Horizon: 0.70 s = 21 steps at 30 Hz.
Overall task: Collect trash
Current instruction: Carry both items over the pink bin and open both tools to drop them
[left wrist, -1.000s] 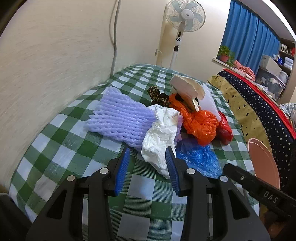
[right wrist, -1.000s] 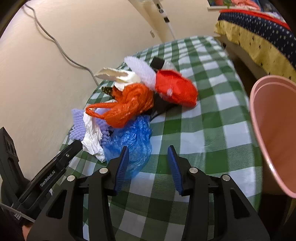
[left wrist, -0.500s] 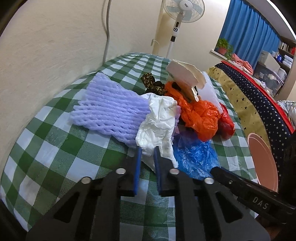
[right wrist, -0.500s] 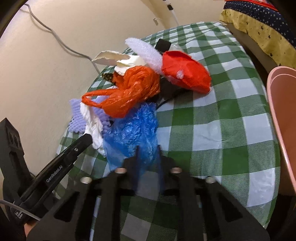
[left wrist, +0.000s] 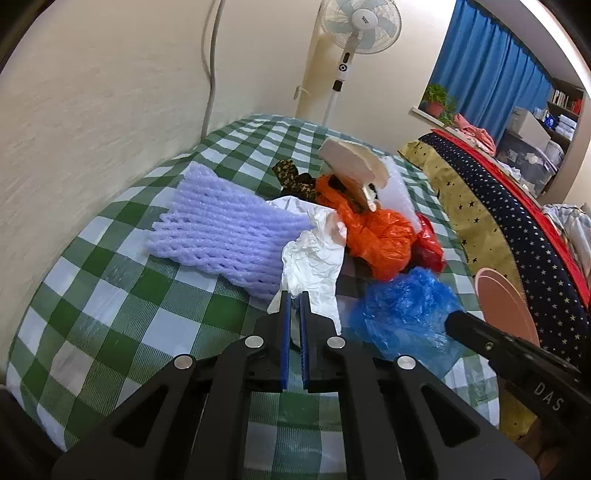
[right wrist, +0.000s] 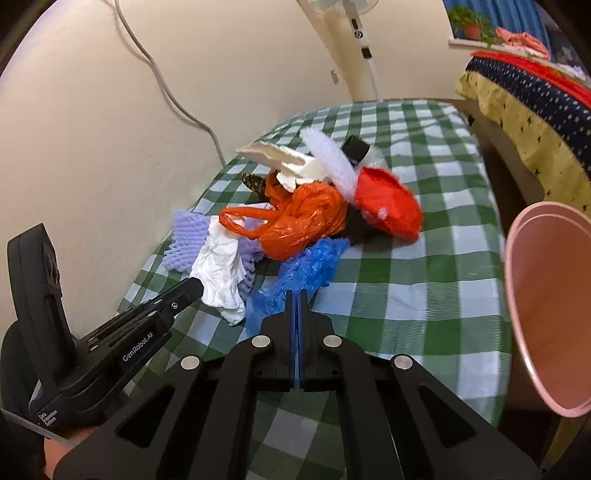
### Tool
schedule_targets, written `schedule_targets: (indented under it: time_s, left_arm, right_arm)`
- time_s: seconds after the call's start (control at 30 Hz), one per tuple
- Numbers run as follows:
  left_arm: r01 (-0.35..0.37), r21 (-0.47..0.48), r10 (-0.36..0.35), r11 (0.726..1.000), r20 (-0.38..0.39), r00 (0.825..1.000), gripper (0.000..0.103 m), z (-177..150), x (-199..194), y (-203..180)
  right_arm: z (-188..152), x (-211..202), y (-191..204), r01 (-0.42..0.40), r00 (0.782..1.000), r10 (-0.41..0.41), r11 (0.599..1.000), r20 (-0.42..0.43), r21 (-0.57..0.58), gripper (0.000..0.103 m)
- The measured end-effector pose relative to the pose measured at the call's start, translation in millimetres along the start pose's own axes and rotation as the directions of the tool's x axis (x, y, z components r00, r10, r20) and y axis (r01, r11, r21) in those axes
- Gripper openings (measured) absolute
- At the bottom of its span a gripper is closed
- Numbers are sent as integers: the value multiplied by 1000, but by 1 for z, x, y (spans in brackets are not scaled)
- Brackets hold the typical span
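A pile of trash lies on the green checked tablecloth point(left wrist: 110, 288): purple foam netting point(left wrist: 221, 229), white crumpled paper point(left wrist: 314, 262), an orange plastic bag point(left wrist: 380, 236), a red bag point(left wrist: 428, 247), a blue plastic bag point(left wrist: 402, 317) and a torn white foam piece point(left wrist: 354, 162). My left gripper point(left wrist: 293, 299) is shut on the near edge of the white paper. My right gripper point(right wrist: 295, 295) is shut on the near end of the blue bag point(right wrist: 306, 269). The white paper point(right wrist: 221, 266) and orange bag point(right wrist: 303, 221) also show in the right wrist view.
A pink bin point(right wrist: 550, 306) stands off the table's right edge; its rim also shows in the left wrist view point(left wrist: 506, 306). A wall with a cable runs along the left. A standing fan point(left wrist: 354, 29) and a bed with a star-print cover point(left wrist: 517, 206) lie beyond.
Both grippers went from open to shut, the left closing on the white paper and the right on the blue bag. The blue bag has been drawn out toward the right gripper.
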<state>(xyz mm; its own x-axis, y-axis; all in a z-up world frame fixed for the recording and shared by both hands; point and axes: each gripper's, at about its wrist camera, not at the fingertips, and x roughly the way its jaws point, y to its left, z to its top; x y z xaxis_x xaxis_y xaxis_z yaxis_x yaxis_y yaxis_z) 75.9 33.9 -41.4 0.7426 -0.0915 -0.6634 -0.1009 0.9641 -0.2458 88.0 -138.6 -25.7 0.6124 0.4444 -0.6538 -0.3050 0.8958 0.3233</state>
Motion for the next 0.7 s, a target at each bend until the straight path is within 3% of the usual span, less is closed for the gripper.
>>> schedule_targets:
  time_s: [0.37, 0.7]
  left_arm:
    - [37, 44, -38, 998, 31, 999, 4, -5, -29, -12]
    - [92, 108, -97, 990, 50, 994, 4, -6, -46, -32]
  right_arm:
    - [-5, -59, -11, 119, 988, -116, 993, 103, -22, 1]
    - [2, -111, -31, 254, 954, -247, 967, 172, -17, 1]
